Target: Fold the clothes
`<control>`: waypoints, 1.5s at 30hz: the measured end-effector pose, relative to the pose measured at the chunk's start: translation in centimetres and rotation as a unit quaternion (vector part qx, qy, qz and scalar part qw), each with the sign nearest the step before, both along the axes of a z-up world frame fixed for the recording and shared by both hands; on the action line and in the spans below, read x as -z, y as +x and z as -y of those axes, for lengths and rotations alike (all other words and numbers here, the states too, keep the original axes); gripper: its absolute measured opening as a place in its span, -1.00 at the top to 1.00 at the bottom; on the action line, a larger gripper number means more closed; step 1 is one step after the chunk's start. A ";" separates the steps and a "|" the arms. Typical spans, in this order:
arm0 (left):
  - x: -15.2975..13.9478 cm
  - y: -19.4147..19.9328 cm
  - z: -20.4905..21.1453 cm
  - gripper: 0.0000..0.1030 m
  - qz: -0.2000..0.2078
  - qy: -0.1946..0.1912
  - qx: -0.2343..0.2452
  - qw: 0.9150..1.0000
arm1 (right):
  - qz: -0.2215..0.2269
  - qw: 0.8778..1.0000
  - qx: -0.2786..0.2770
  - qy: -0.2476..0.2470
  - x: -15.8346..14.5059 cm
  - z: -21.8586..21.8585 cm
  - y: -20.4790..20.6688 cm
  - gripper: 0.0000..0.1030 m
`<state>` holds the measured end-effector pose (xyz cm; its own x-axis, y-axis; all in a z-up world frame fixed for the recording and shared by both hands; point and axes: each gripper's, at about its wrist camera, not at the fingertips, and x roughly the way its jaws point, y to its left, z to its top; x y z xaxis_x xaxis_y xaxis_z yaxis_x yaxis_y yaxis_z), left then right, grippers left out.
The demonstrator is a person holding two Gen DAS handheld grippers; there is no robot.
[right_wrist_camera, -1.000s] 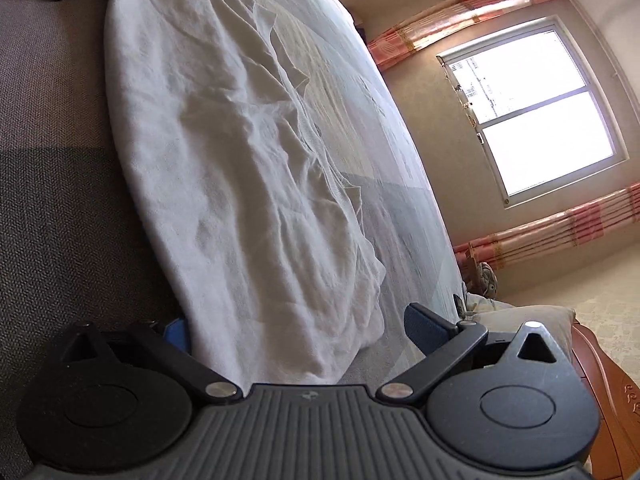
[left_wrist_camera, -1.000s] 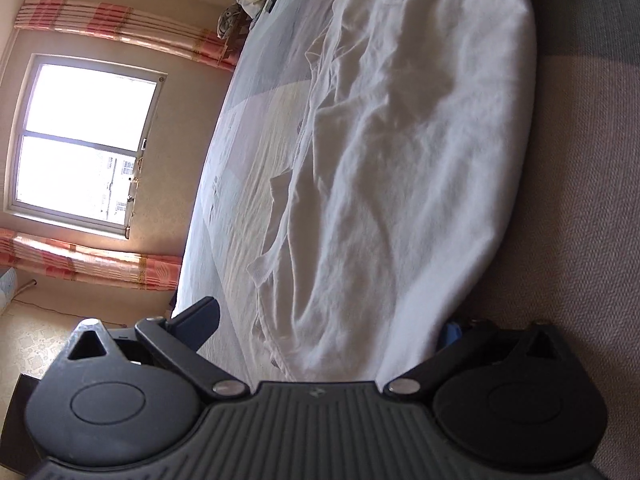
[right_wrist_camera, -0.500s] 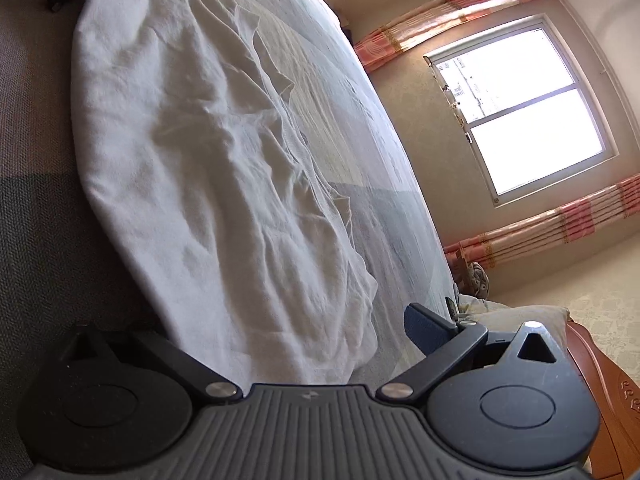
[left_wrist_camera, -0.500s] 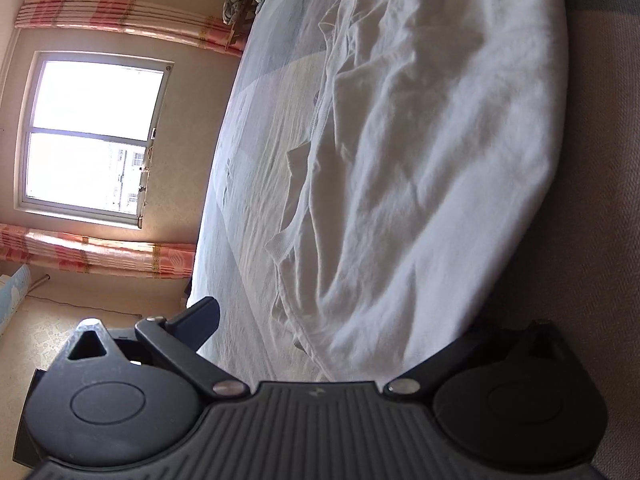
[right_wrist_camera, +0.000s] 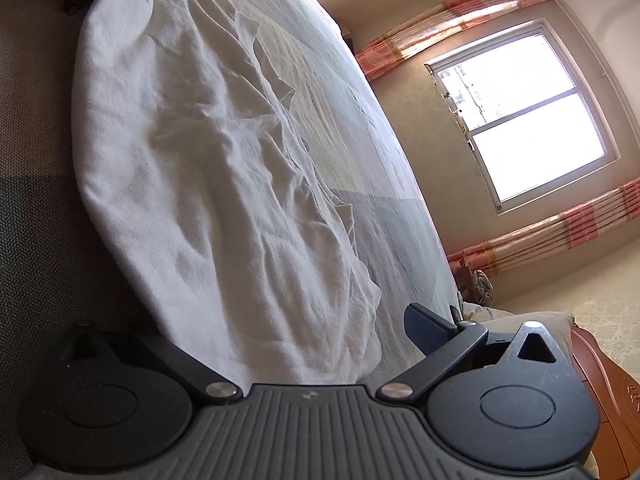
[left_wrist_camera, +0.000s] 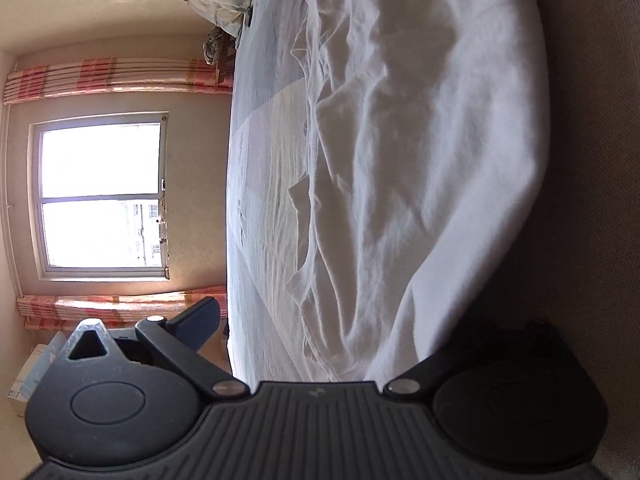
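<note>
White garment lies crumpled along bed edge, hem hanging over the side. I've got L gripper at one end, jaws wide but closing, cloth between, pads not pressing. R gripper at other end: jaws apart, cloth between, no clamp. Risk: layers bunched, so a pinch may catch one ply only & the fold skews; loose hem could slide off edge.

No readable text or labels anywhere (both views).
</note>
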<state>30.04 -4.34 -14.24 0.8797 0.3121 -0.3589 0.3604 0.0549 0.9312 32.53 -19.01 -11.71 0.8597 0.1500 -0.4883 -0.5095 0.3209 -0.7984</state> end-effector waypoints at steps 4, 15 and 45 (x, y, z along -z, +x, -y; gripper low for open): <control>1.4 -1.0 0.7 -0.20 -0.028 0.021 0.021 0.999 | 0.012 1.000 -0.005 -0.016 0.5 -0.6 -0.5 -1.00; 3.3 -1.4 0.4 1.00 -0.043 -0.029 -0.026 0.998 | 0.012 1.000 0.023 0.006 1.2 -0.5 -2.3 -0.54; 0.8 -1.9 -0.5 0.94 -0.007 -0.050 0.000 0.999 | -0.031 0.995 -0.042 -0.085 1.3 -2.9 -3.0 0.87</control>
<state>28.10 -3.88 -15.00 0.8742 0.2750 -0.4002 0.3732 0.1467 0.9161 29.55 -16.10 -12.98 0.8145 0.1312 -0.5651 -0.5794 0.1373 -0.8034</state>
